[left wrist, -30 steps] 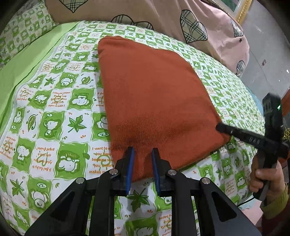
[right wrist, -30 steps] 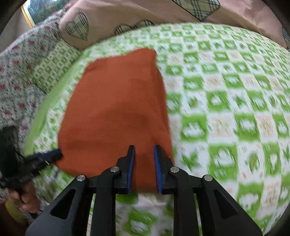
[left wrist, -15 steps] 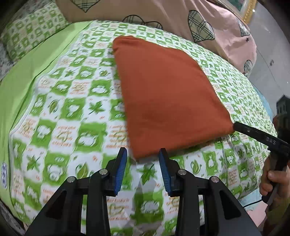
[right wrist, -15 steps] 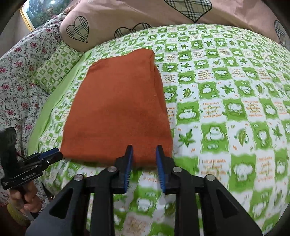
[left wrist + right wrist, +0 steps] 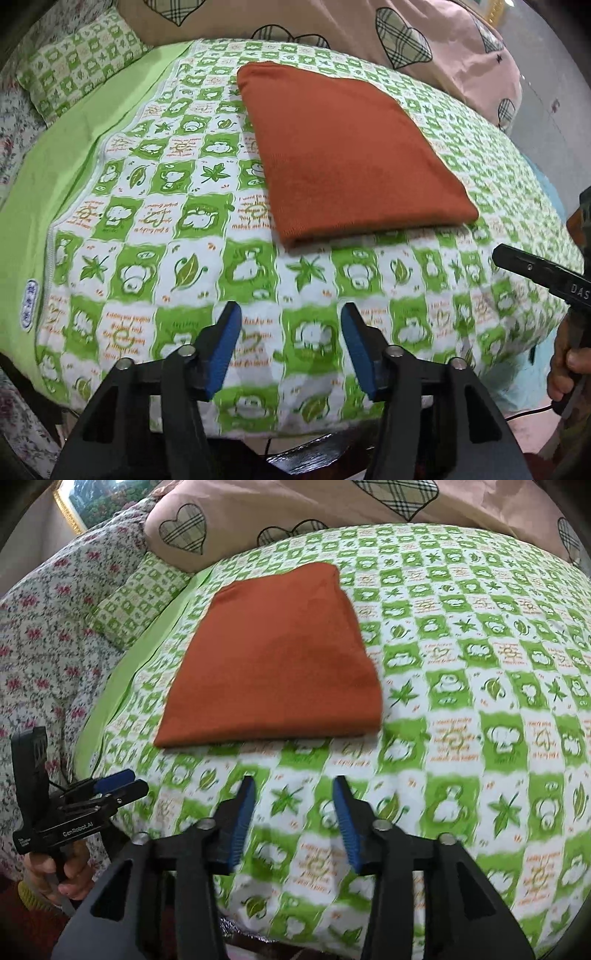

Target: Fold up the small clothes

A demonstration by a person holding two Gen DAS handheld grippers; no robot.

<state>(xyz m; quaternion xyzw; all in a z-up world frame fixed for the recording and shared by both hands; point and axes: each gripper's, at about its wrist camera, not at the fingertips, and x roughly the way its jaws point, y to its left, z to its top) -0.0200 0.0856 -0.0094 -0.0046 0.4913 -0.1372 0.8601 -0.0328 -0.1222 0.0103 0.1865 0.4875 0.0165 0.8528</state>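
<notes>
Left gripper (image 5: 290,347) and right gripper (image 5: 293,818) both hovering wide apart, gripping nothing; folded cloth (image 5: 351,155) lying flat on quilt (image 5: 177,221), clear of both.

My bed takes up pretty much the whole view. It's covered with a green-and-white checked quilt (image 5: 155,206) printed with leaves, little bears and orange writing, and a plain lime-green sheet (image 5: 55,155) runs along its edge at 9 o'clock. A matching checked pillow (image 5: 77,70) sits at 10 o'clock, with a floral bedspread (image 5: 40,627) further out that way. Across 12 o'clock is my pink duvet with plaid hearts (image 5: 369,26). A gilt picture frame (image 5: 70,513) hangs at 11 o'clock in the right-hand view. Grey wall (image 5: 554,92) at 2 o'clock. Lighting's soft and even.
</notes>
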